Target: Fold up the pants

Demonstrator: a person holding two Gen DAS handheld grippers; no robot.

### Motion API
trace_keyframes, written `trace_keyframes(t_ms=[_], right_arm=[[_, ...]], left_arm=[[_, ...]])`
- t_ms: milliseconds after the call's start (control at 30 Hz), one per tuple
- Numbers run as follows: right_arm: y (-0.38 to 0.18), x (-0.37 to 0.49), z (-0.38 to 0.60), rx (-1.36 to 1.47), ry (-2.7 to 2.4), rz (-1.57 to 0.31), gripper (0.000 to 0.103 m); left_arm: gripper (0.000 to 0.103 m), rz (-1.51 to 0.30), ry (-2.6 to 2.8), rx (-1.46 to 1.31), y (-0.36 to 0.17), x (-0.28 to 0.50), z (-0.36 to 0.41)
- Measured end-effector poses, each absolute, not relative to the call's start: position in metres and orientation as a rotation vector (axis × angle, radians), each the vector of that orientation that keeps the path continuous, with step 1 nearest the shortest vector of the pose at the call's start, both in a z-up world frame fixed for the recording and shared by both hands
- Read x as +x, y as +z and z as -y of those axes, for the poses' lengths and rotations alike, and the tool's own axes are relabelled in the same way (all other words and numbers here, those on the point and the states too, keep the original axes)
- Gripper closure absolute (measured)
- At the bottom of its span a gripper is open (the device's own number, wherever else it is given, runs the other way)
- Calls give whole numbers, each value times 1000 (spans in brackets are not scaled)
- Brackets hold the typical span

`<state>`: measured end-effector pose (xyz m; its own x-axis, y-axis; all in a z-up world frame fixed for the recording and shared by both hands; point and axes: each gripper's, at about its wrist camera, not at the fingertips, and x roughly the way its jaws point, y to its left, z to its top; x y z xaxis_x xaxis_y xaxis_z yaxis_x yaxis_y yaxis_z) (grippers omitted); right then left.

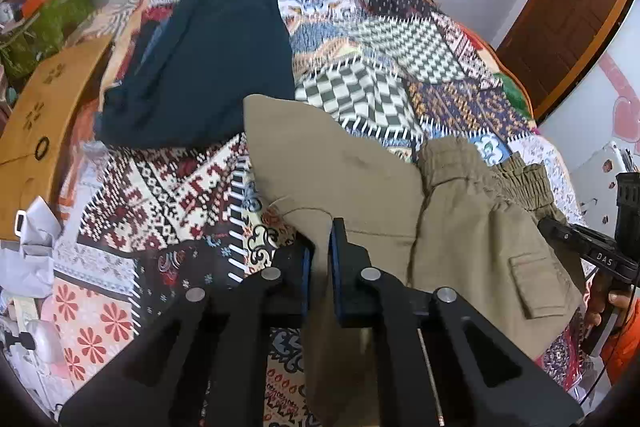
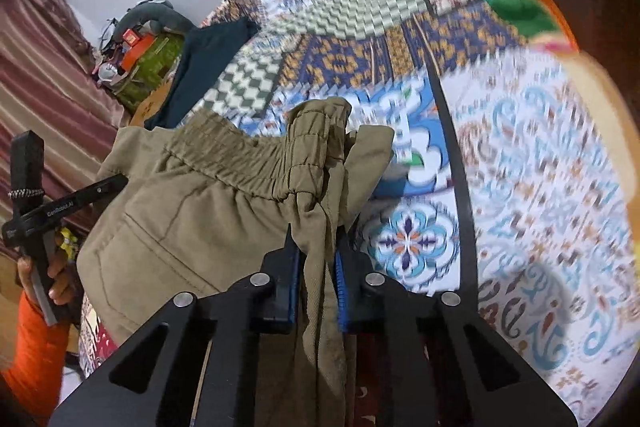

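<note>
A wooden board [image 1: 44, 115] edges the patterned bedspread [image 1: 168, 195] at the far left, and a dark navy folded garment [image 1: 200, 75] lies on the spread just right of it. The khaki pants [image 1: 352, 179] lie rumpled on the bedspread, right of the navy garment, their gathered waistband [image 2: 256, 163] bunched toward the far side. The left claw [image 1: 319, 267] is clamped on the pants' near edge, khaki cloth pinched between its blue pads. To the pants' right side, the right claw [image 2: 317, 267] is clamped on a twisted bunch of the same fabric below the waistband. An orange sleeve [image 2: 32, 347] and a hand [image 2: 60, 279] show beside the pants in the right wrist view.
</note>
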<state>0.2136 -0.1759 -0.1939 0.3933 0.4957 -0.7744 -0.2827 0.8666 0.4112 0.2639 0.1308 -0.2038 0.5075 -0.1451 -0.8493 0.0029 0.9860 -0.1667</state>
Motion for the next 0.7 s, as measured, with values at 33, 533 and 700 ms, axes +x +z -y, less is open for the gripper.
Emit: trace_keyframes(t_ms=[33, 533, 700], right_arm=[[-189, 215, 175, 217, 502, -1042, 91], [-105, 265, 116, 77, 595, -821, 93], [-92, 294, 88, 59, 616, -770, 93]], left_arm=[[95, -1023, -89, -145, -199, 263, -131], [97, -861, 17, -37, -121, 277, -159], [97, -795, 73, -25, -98, 294, -183]])
